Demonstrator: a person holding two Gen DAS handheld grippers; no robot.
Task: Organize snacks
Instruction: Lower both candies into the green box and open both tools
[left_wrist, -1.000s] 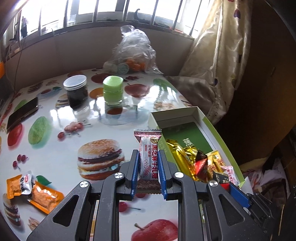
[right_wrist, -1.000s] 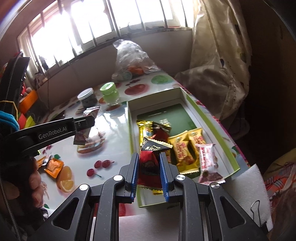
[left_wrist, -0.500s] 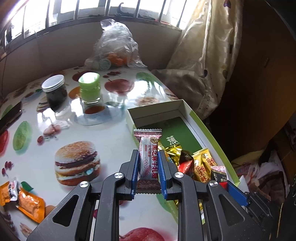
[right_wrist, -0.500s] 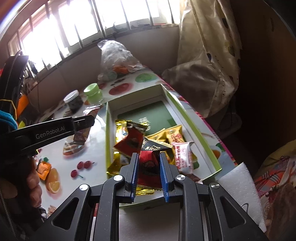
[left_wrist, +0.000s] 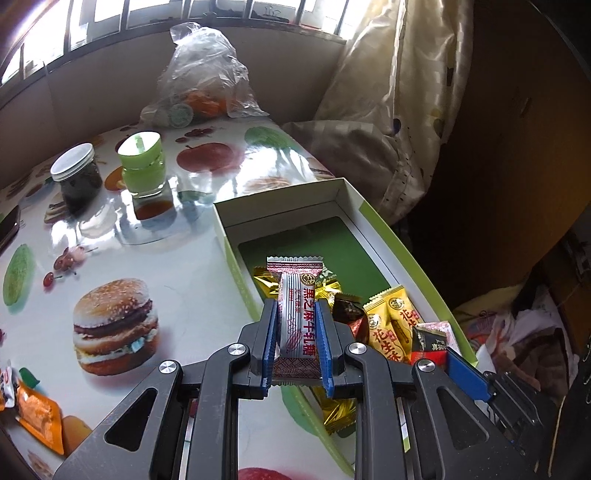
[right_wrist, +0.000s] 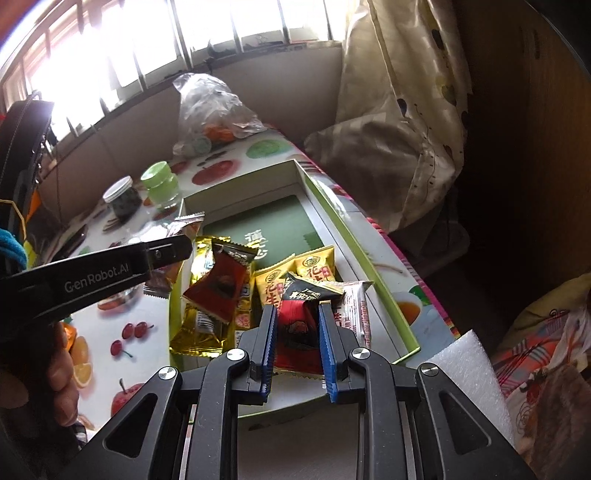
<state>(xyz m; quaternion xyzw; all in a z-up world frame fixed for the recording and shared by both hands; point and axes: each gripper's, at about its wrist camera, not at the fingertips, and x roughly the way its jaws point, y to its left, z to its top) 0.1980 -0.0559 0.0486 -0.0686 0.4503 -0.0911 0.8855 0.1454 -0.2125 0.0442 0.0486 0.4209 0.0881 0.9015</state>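
My left gripper (left_wrist: 295, 317) is shut on a white and red nougat candy bar (left_wrist: 297, 310), held upright over the near left wall of the green-rimmed box (left_wrist: 384, 229). My right gripper (right_wrist: 294, 325) is shut on a red and black wrapped candy (right_wrist: 297, 321), held over the near end of the same box (right_wrist: 347, 232). Several wrapped candies lie in the box: yellow peanut candy packs (right_wrist: 295, 275), a red wrapper (right_wrist: 218, 288), gold wrappers (right_wrist: 201, 332). The left gripper also shows in the right wrist view (right_wrist: 177, 251), at the box's left wall.
A black jar with a white lid (left_wrist: 75, 177), a green-lidded jar (left_wrist: 142, 162) and a clear plastic bag (left_wrist: 201, 92) stand at the back of the printed table. Orange snack packets (left_wrist: 33, 413) lie near left. A curtain (left_wrist: 391, 92) hangs right; white foam (right_wrist: 469, 369) lies near right.
Both grippers have moved forward and right toward the box with their candies still held. My left gripper now hangs over the box's left wall instead of the table.
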